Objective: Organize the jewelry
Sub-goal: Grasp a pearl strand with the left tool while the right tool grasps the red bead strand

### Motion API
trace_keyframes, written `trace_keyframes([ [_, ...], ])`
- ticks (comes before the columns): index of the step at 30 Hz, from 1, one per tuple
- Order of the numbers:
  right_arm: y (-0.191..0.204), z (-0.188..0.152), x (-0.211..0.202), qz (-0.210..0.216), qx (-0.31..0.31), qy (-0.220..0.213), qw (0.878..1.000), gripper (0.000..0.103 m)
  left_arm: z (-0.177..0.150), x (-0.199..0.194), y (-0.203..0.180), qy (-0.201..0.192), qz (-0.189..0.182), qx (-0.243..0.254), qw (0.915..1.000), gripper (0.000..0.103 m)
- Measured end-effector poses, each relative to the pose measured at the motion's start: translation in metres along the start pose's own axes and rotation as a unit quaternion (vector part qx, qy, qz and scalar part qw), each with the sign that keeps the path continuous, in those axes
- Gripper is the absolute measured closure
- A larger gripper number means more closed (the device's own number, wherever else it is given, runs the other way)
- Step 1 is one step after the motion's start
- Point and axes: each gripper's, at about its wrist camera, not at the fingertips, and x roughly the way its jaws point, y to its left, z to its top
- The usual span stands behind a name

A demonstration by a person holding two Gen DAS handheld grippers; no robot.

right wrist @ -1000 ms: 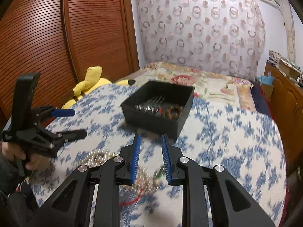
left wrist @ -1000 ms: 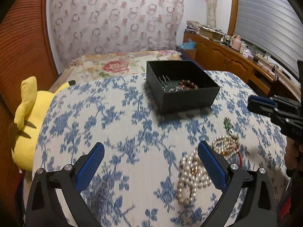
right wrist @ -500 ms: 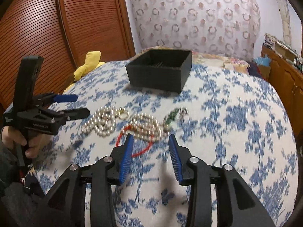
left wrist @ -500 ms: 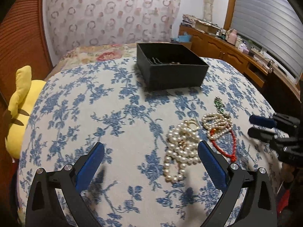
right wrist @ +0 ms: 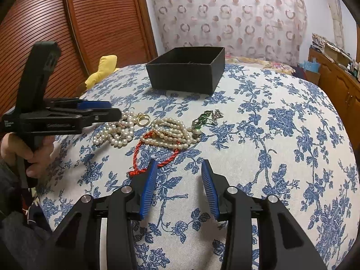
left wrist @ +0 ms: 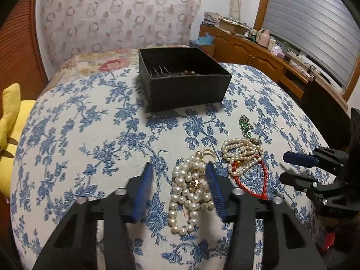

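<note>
The left gripper fingers are spread around the pearl necklace. It looks limp and slippery; pinch the bunched middle. The right gripper is spread, empty.

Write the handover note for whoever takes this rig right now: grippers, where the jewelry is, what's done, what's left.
Left gripper: open, holding nothing, its fingers either side of the large pearl necklace.
Right gripper: open, empty, near the red cord.
On the floral cloth: large pearl necklace with a gold ring, small pearl strand, red cord, green pendant.
Done: hairpins and a brown bead bracelet lie in the black box.
Left: move the remaining pieces into the box.
</note>
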Motion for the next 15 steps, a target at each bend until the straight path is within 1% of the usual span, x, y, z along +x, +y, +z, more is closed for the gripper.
trace_keyframes([
  [3, 0.001, 0.0, 0.0, -0.002, -0.003, -0.001, 1.0, 0.06, -0.001, 0.005, 0.0, 0.008, -0.005, -0.002, 1.0, 0.068],
  [4, 0.001, 0.0, 0.0, -0.001, -0.002, -0.002, 1.0, 0.06, -0.001, 0.006, 0.0, 0.009, -0.005, -0.002, 0.9999, 0.071],
  [6, 0.001, 0.0, 0.0, -0.001, -0.001, -0.002, 1.0, 0.06, -0.002, 0.007, 0.0, 0.013, -0.01, -0.003, 0.9999, 0.091],
  [7, 0.002, 0.0, 0.001, -0.001, -0.001, -0.002, 1.0, 0.06, -0.003, 0.004, 0.0, 0.01, -0.014, -0.003, 0.9998, 0.095],
  [11, 0.002, -0.001, 0.001, 0.0, -0.004, -0.001, 1.0, 0.06, -0.004, -0.013, 0.002, -0.011, -0.027, -0.01, 0.9995, 0.096],
  [15, 0.002, -0.001, 0.001, 0.0, -0.004, 0.0, 1.0, 0.06, -0.003, -0.036, 0.005, -0.035, -0.03, -0.021, 0.9987, 0.096],
])
